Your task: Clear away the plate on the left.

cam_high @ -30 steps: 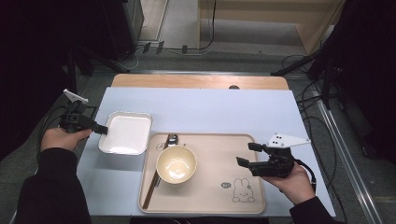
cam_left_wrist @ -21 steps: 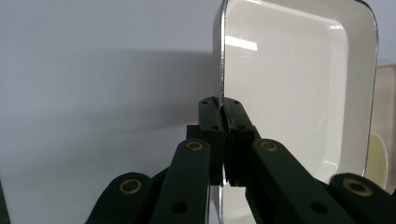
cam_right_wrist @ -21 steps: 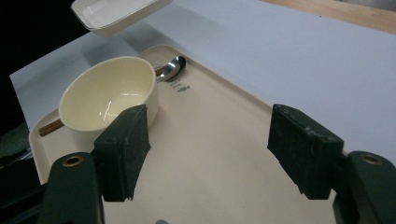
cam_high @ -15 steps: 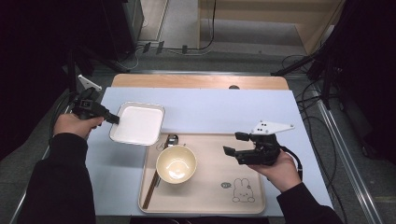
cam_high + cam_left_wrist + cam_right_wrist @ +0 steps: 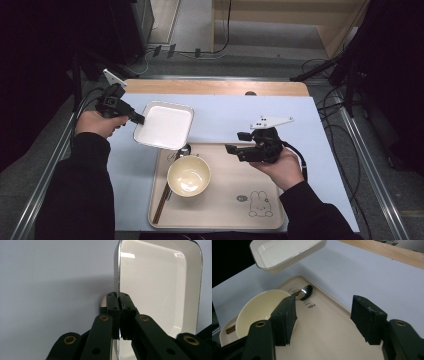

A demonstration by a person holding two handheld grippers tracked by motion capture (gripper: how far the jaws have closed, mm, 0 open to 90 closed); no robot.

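The bowl [image 5: 188,175] sits on the tray [image 5: 260,175] (spoon [image 5: 184,150] just behind it), square dish [image 5: 164,125] behind-left.

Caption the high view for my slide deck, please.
Left gripper lifts a white rectangular dish by its rim while the open right gripper hovers over a tray holding a bowl.

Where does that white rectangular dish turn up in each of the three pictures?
High view: the white dish sits left of centre, gripped at its left rim by the left tongs, above the tray.
Left gripper view: it stands on edge at centre and right, its rim pinched between the black jaws.
Right gripper view: top left, lifted above the table.
Shared landmark: the pale blue table cover.
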